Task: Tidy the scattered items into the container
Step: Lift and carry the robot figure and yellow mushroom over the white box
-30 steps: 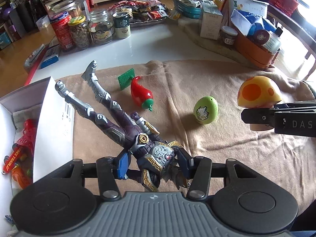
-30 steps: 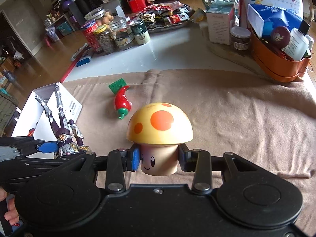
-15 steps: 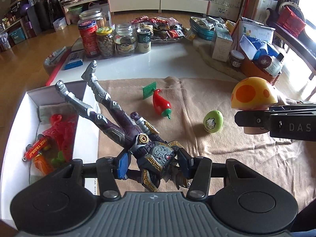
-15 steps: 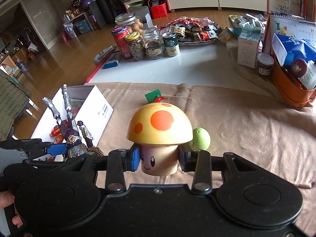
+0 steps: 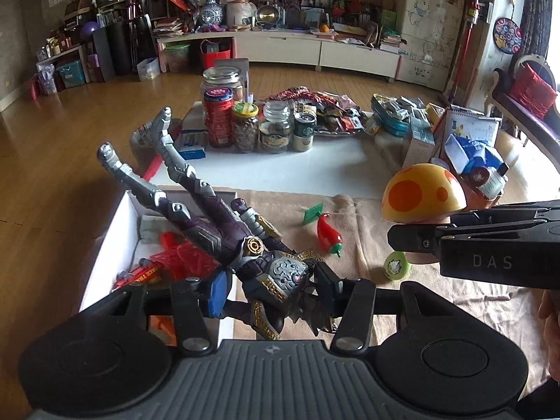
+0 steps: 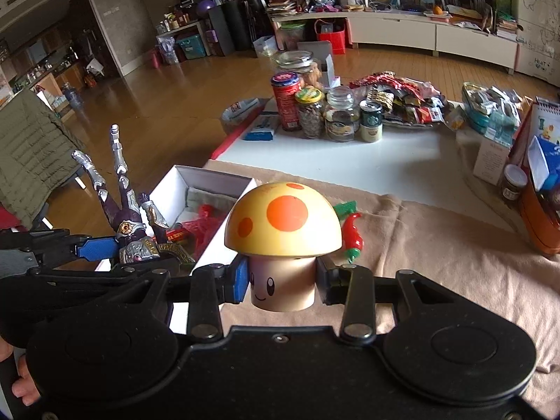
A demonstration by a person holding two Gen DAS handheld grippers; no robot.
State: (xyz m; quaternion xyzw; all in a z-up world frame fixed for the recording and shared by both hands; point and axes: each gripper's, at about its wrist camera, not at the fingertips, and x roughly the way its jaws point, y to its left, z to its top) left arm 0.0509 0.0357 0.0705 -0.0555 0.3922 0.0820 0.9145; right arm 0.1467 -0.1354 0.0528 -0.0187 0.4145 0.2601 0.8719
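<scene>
My left gripper (image 5: 271, 288) is shut on a purple and silver action figure (image 5: 224, 231), held in the air with its legs pointing up and away, above the near edge of the white box (image 5: 105, 238). The box holds red toys (image 5: 178, 259). My right gripper (image 6: 281, 278) is shut on the stem of a yellow mushroom toy (image 6: 282, 220) with orange spots, held above the beige cloth (image 6: 437, 245). A red chili toy (image 5: 328, 236), a green card (image 5: 312, 212) and a green egg (image 5: 396, 266) lie on the cloth.
Several jars and cans (image 5: 252, 129) stand at the far side of the white table (image 5: 280, 171), with snack packets (image 5: 325, 108) behind. An orange basket (image 6: 539, 220) of bottles and a carton (image 5: 418, 147) stand at the right.
Both grippers have risen and tilted up, so more of the room shows. The figure has come over the white box's edge. The mushroom has moved left toward the box.
</scene>
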